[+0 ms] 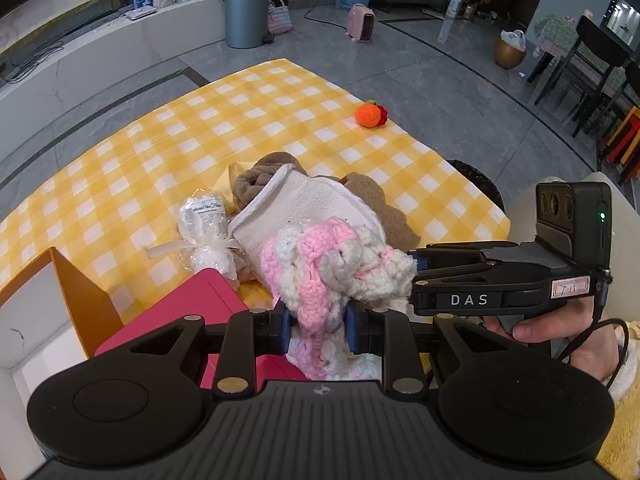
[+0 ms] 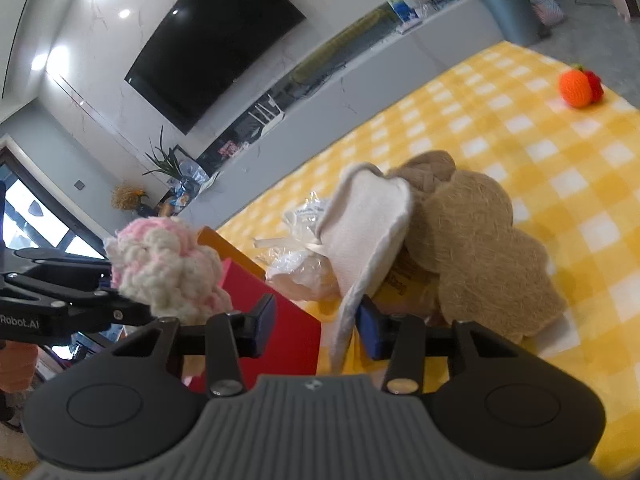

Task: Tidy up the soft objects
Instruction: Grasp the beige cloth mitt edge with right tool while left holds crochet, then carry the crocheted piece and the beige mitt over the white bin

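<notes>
A yellow checked cloth (image 1: 168, 128) covers the table. Near its front edge sits an orange box (image 1: 86, 300) with a red lid (image 1: 192, 312) beside it. Behind them lies a heap: a tan fuzzy mat (image 2: 480, 248), a white cloth (image 2: 368, 220), and a wrapped white bundle (image 1: 208, 236). The left gripper (image 1: 318, 330) pinches a pink-and-white crochet piece (image 1: 332, 264) above the lid. The right gripper (image 2: 316, 320) stands half open around the white cloth's hanging edge, seemingly not pressing it. A crochet orange (image 1: 367, 114) sits far off.

The crochet piece (image 1: 320, 276) hangs above the box (image 1: 192, 312) — the cloth (image 1: 308, 216) behind it, the knitted ball (image 1: 368, 114) far back.
</notes>
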`<state>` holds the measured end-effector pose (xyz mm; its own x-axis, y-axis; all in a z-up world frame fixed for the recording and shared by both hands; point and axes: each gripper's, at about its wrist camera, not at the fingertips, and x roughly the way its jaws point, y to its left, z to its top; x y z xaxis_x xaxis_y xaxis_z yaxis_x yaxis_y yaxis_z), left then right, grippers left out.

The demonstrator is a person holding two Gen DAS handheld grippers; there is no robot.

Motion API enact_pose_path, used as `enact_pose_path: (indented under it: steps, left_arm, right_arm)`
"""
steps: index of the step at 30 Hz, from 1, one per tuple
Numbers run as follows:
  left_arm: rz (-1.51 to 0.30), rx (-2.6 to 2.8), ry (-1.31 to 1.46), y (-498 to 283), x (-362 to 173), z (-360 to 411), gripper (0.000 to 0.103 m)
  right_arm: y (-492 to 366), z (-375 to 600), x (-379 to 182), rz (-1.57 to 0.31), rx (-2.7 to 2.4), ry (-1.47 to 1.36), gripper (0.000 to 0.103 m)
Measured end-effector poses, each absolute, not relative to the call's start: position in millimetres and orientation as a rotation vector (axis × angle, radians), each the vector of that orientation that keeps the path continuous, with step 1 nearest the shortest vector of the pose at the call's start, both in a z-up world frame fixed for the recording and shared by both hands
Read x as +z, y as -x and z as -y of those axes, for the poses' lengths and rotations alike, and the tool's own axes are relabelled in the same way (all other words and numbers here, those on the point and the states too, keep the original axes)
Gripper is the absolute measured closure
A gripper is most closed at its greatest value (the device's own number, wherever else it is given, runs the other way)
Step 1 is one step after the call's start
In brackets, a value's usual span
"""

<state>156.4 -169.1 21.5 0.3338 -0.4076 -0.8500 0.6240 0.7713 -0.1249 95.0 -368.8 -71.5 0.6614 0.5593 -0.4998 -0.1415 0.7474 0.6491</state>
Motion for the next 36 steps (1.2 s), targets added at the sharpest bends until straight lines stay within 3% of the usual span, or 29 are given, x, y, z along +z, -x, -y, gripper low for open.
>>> enact_pose_path:
  steps: [2,3,4,22,36]
  left_arm:
    - [-1.021,-0.674,-0.222,-155.3,23.0,167.1,0.074]
    - [-1.017,-0.678,-0.207,-154.1,24.2,166.3,0.074]
    - [-1.011,-0.678,-0.196,-152.1,25.6,166.0,0.074]
    - [-0.903,-0.663,-0.129,-130.1,55.7,150.5,0.074]
    - [-0.706,-0.504,0.018,-107.1,89.3,54.8,0.074]
  right_arm:
    - [-95.7,364.5,-69.5,-0.735,0.356,-0.563,0.074]
    - [-95.4,362.3,-67.9,-0.727,0.318,-0.533,0.093]
    - [-96.5,361.9,-67.1,-0.725,0.297,-0.516,0.099]
    - [-70.6,378.3,-31.8,-0.503,0.484,-0.668,0.100]
    - [-34.1,338.4,35.7,-0.345,0.594,-0.599,0.100]
